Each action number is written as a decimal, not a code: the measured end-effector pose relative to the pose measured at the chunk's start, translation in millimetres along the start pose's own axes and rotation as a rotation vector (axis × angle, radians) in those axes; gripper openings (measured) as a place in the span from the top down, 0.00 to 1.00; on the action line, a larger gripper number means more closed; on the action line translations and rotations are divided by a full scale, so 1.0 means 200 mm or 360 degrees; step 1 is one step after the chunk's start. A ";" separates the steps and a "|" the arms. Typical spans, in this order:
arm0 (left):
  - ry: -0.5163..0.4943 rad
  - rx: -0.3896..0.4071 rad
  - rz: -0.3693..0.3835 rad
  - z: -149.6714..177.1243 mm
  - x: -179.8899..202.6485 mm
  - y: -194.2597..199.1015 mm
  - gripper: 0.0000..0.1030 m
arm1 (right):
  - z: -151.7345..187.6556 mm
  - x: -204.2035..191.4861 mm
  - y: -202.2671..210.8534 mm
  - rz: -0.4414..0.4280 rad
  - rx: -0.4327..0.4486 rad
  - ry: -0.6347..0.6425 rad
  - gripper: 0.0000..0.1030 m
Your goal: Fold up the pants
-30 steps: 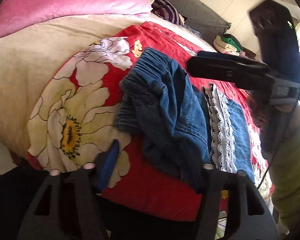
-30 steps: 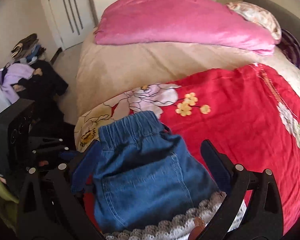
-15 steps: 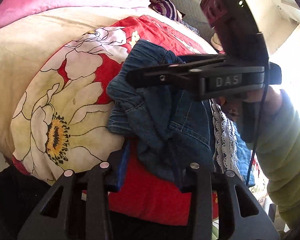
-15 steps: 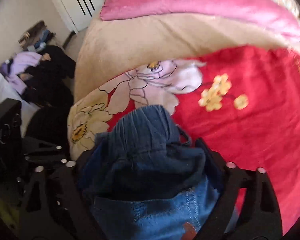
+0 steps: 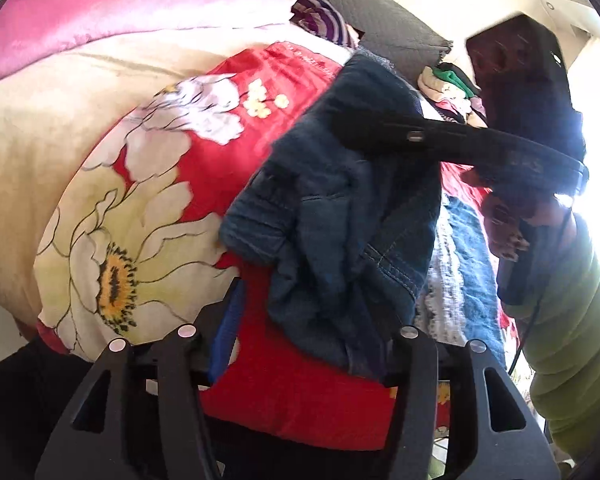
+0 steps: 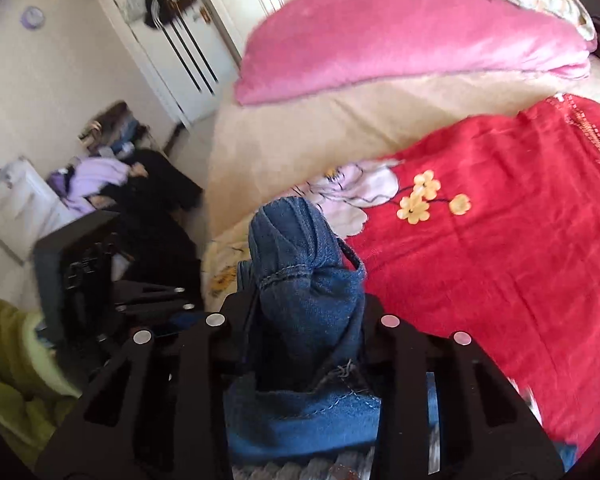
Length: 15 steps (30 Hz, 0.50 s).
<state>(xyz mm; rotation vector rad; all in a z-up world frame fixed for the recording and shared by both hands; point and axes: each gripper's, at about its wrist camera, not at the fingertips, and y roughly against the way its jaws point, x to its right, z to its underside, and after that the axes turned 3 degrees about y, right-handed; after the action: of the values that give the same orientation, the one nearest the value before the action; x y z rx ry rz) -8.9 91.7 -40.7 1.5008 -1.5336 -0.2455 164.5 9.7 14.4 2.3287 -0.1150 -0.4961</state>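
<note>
The pants [image 5: 340, 216] were dark blue denim with white lace trim [image 5: 444, 280]; the blanket [image 5: 204, 184] was red with cream flowers; the pillow [image 6: 400, 36] was pink.

Bed [image 6: 300, 132] fills most of both views, covered by a beige sheet. Pink quilt [image 6: 400, 36] lies across the top of the right view and the upper left of the left view [image 5: 100, 12]. A patterned pillow [image 6: 540, 0] shows at upper right, behind the quilt. Red floral blanket [image 6: 500, 240] is spread on the sheet at centre right; its big cream flower [image 5: 112, 264] is at left in the left view. Jeans [image 5: 340, 216] sit bunched on the blanket, centre frame, partly lifted off it. White lace fabric [image 5: 444, 280] lies just right of them.
</note>
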 end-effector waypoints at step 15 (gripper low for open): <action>-0.0041 -0.0094 0.0323 -0.06 0.36 -0.07 0.43 | 0.26 0.02 0.51 0.0022 0.0265 -0.0042 0.64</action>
<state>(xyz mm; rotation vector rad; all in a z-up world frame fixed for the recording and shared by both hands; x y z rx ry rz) 22.9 31.5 -9.3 1.2894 -1.6717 -0.1904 153.9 -99.0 49.7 2.4822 -0.1915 -0.5276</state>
